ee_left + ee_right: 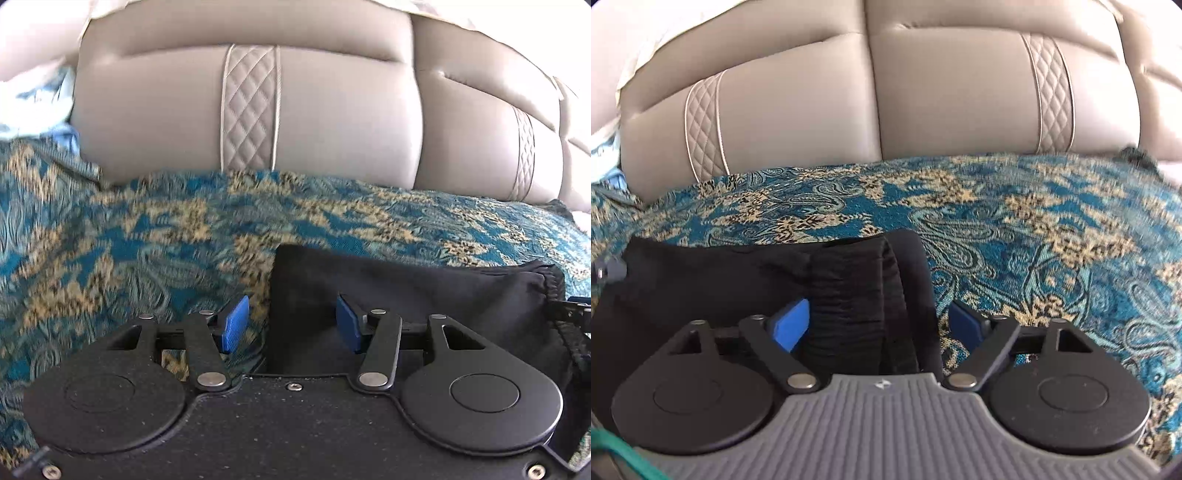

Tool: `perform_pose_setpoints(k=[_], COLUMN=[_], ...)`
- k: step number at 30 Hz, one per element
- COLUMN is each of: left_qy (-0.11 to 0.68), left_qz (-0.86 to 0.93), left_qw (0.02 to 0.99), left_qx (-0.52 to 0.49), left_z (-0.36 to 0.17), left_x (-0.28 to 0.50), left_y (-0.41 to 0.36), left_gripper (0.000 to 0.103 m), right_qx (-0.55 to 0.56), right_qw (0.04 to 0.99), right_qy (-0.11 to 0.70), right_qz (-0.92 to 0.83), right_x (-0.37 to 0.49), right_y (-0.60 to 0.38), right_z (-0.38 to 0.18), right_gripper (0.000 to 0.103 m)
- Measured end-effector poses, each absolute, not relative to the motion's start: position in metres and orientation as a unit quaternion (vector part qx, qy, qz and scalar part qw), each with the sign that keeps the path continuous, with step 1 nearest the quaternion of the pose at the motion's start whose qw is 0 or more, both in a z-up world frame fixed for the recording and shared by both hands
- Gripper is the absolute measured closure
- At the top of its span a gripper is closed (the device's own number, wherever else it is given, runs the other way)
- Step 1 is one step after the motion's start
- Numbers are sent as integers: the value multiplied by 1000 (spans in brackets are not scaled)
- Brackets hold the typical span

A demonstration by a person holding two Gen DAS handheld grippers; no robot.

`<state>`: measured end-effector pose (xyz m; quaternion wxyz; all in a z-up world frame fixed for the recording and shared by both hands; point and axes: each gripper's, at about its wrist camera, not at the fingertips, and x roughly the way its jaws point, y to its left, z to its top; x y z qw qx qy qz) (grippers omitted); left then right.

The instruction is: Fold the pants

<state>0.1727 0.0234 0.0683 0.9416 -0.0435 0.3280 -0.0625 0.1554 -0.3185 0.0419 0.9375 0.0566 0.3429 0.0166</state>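
Observation:
Black pants (pixel 424 288) lie folded on a teal and gold patterned cover. In the left wrist view their left edge runs between the blue pads of my left gripper (pixel 291 325). The pads stand apart and neither presses the cloth. In the right wrist view the pants (pixel 720 273) end in a gathered elastic waistband (pixel 857 295), which sits between the wide-spread pads of my right gripper (pixel 879 323). The left pad is close beside the waistband and the right pad is clear of it.
The patterned cover (pixel 147 240) spreads over the whole seat. A beige leather backrest (pixel 332 110) with quilted strips rises behind it. Pale blue and white cloth (pixel 37 103) lies at the far left. A green cord (pixel 613 450) crosses the right wrist view's lower left corner.

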Motion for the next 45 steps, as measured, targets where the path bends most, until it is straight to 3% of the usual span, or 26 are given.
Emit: perform_pose_setpoints(k=[9, 16, 27, 35, 38, 39, 45], left_qy=[369, 373, 368, 366, 364, 356, 315], left_qz=[-98, -113, -151, -173, -143, -135, -91], left_qw=[914, 904, 903, 889, 893, 898, 927], left_qx=[-138, -177, -163, -213, -222, -219, -182], left_z=[53, 51, 49, 43, 42, 42, 57], left_x=[189, 194, 182, 195, 194, 191, 185], left_y=[46, 47, 41, 51, 51, 50, 41], left_gripper=[52, 50, 52, 48, 79, 85, 92], right_qx=[44, 43, 90, 161, 189, 198, 204], right_qw=[935, 936, 932, 920, 915, 913, 913], right_qy=[344, 338, 330, 335, 334, 334, 331], right_qz=[78, 90, 120, 127, 127, 127, 124], right_x=[176, 179, 166, 169, 169, 169, 177], right_y=[-338, -339, -340, -354, -357, -357, -339], right_z=[35, 33, 38, 34, 31, 30, 33], right_gripper=[1, 6, 45, 57, 60, 64, 75])
